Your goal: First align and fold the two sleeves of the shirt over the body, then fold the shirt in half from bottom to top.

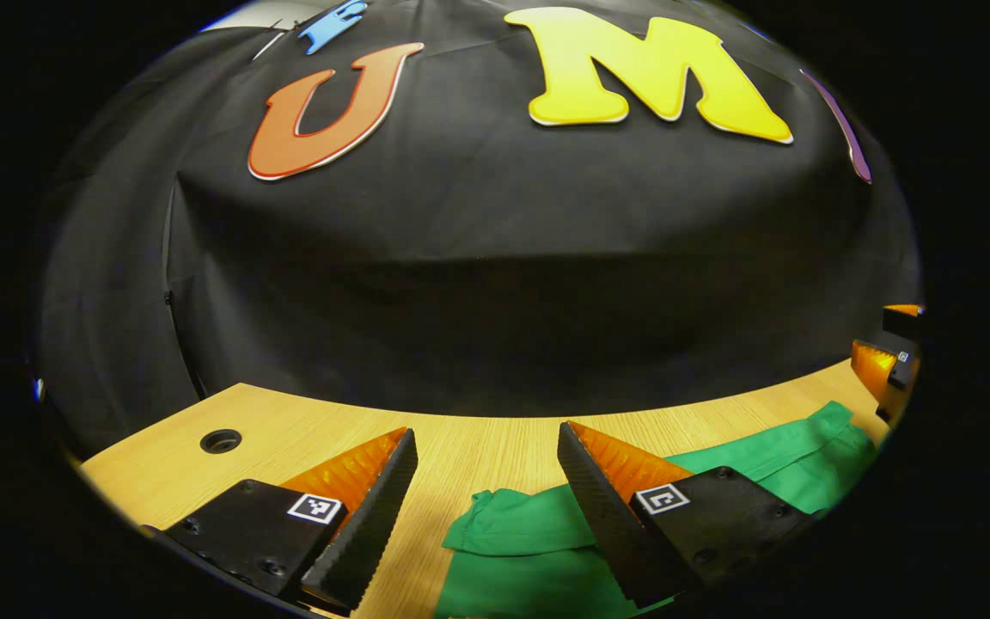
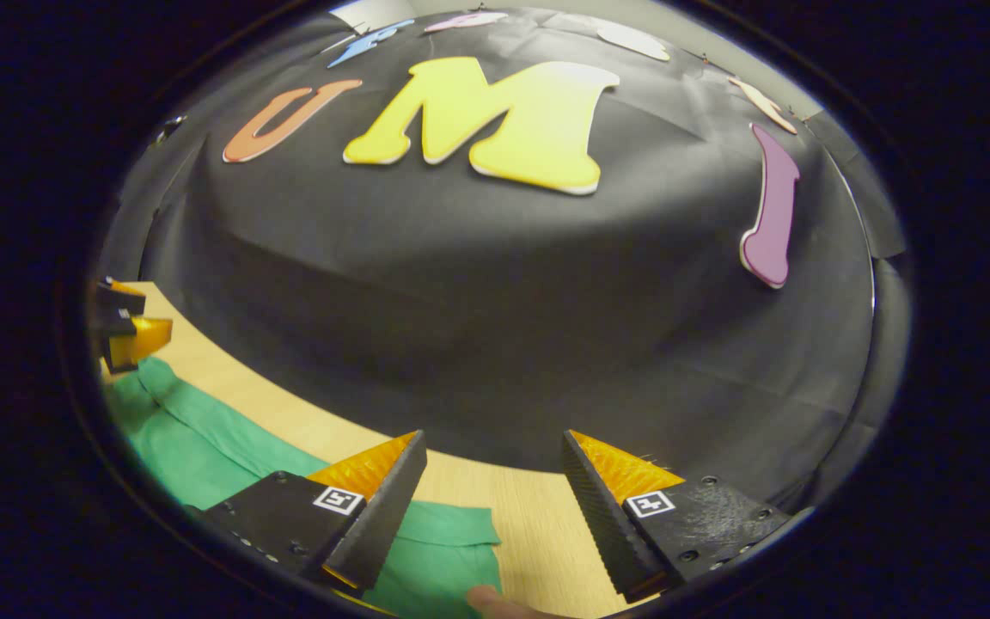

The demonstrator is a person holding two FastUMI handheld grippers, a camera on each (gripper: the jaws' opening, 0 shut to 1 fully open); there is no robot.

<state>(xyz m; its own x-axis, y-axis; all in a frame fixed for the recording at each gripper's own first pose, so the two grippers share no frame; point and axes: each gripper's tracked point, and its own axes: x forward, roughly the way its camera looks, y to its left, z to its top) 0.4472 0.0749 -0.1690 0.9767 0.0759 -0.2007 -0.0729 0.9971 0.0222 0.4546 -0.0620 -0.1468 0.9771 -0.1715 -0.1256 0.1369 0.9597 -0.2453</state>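
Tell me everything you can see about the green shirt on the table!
The green shirt looks like thin woven cloth, plain and bright green. It lies flat on the light wooden table, with soft wrinkles. One sleeve end shows in the left gripper view, another sleeve end in the right gripper view. The left hand-held gripper and right hand-held gripper hang open above it, gripping nothing. A fingertip sits at its edge.

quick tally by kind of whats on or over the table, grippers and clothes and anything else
grippers: 2, left gripper and right gripper, both with jaws open
shirts: 1, green shirt lying on the wooden table
fingertips: 1, a fingertip at the shirt's edge in the right gripper view
total: 4
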